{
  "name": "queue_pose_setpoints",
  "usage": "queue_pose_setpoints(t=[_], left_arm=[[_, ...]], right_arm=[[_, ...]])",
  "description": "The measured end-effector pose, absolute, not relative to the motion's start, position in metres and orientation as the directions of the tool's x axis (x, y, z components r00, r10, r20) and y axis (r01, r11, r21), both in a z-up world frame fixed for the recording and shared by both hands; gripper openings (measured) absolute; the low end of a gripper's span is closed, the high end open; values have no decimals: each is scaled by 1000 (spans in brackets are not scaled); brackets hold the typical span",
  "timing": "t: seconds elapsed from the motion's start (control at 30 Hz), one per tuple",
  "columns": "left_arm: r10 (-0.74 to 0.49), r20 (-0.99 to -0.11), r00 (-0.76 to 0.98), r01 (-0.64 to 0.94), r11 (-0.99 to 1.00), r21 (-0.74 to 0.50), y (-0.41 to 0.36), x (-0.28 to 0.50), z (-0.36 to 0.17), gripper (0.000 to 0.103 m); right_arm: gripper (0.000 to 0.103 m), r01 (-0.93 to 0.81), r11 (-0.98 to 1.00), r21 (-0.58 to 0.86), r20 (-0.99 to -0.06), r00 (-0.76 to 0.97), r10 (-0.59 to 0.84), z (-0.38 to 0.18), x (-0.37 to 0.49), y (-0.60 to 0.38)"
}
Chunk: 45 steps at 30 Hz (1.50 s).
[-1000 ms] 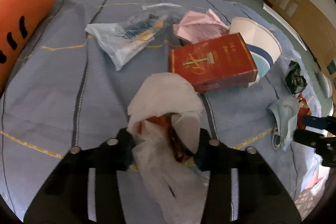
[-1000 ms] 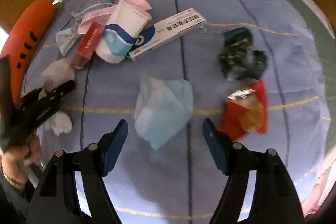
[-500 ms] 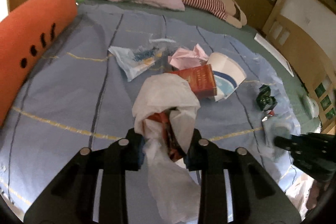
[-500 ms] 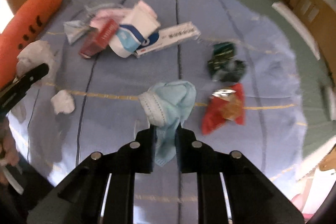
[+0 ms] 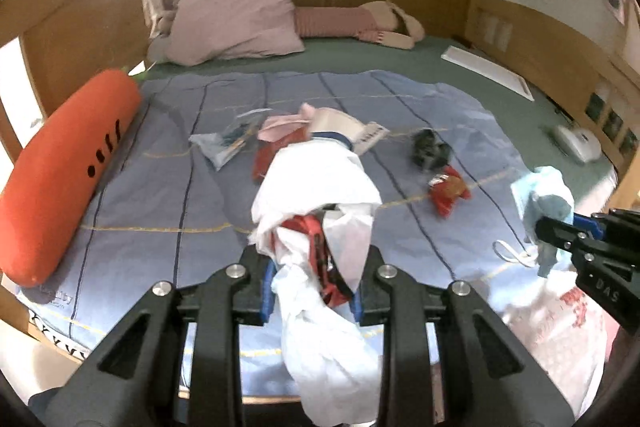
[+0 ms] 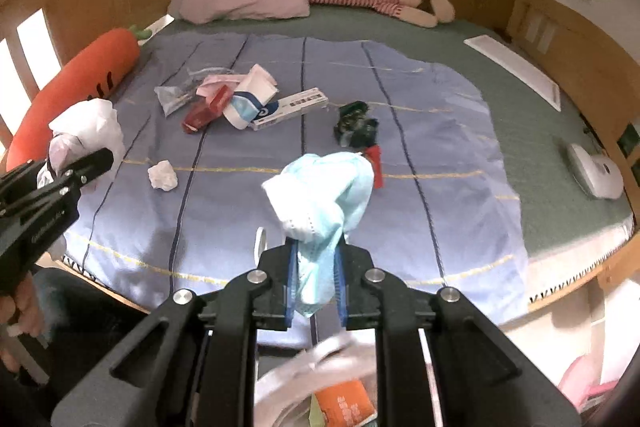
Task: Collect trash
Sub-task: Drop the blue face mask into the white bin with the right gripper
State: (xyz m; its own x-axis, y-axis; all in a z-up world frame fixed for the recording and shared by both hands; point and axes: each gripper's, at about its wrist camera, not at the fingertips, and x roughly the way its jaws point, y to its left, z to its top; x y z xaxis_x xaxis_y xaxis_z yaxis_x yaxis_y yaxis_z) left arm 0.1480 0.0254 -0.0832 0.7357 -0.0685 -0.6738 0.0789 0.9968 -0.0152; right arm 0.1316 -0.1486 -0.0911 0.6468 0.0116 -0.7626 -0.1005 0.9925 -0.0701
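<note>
Blue sheet [image 6: 440,131] right half bare; litter pile [image 6: 240,99] left-centre.

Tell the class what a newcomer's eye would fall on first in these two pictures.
Probably the two grippers, each clamped on trash above the bed: the left gripper holds a crumpled white wrapper, the right gripper a pale blue face mask. Next, the big orange carrot cushion along the left edge of the blue blanket, and the heap of litter mid-blanket around a paper cup.
</note>
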Motion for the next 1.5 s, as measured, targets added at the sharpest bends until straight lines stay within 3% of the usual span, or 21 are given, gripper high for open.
queue_pose_setpoints(t=[0.5,0.9,1.5], left_arm=[[-95,-690,717,174,984,45,-17,116,-81,29],[-213,-640,739,319,946,54,-64,62,-50,29],[-324,-670,668,490,869,68,-132,9,-56,29]], right_arm=[[17,-9,999,-47,-741,671,-29,-89,91,-174],[17,85,996,-41,-696,712,-89,-64,24,-217],[17,193,980,-40,-692,702,-166,-69,-59,-272]])
